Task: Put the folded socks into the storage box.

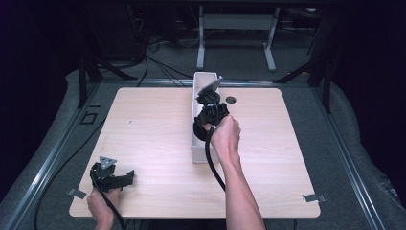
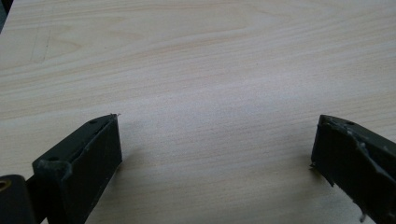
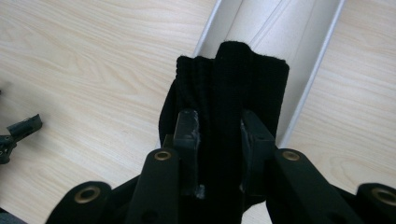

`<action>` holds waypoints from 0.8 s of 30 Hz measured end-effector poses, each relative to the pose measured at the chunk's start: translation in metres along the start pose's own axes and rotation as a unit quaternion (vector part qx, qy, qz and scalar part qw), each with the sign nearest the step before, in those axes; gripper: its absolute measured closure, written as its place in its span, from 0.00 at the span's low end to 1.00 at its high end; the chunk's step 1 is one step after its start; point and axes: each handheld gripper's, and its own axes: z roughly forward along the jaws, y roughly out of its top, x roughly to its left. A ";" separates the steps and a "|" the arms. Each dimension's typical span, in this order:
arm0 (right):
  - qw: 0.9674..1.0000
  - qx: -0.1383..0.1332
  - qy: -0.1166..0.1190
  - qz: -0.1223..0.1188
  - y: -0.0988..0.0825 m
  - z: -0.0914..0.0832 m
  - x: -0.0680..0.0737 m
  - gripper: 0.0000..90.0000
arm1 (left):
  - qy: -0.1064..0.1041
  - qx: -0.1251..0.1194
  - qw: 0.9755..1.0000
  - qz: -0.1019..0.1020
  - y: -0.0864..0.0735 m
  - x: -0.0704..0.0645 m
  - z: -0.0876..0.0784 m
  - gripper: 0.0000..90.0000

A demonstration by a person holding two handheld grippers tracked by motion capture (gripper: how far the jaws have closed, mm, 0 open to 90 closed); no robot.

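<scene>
The fingers point(image 3: 187, 128) of the right gripper point(image 3: 217, 123) were pinching a black ribbed cloth point(image 3: 231, 88), apparently a rolled or folded knit piece, directly over the long white tray point(image 3: 299, 32). The cloth's long axis ran straight out from the fingertips, in line with the tray's channel, its free end pointing away. Judged from this, delivery was under way: the cloth remained to be lowered and released. The left gripper point(image 1: 111, 176) sat on the surface point(image 2: 210, 70), fingers point(image 2: 88, 154) spread, nothing between them.
</scene>
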 end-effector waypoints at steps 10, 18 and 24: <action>1.000 0.014 -0.002 0.010 -0.004 0.018 -0.001 0.80 | 0.000 -0.001 1.000 0.001 0.000 0.000 0.000 0.02; 1.000 0.018 -0.002 0.019 -0.008 0.031 -0.001 0.80 | 0.001 0.000 1.000 0.002 0.000 0.000 0.000 0.02; 0.999 0.020 -0.007 0.028 -0.009 0.037 -0.002 0.80 | 0.000 0.000 1.000 0.002 0.000 0.000 0.000 0.02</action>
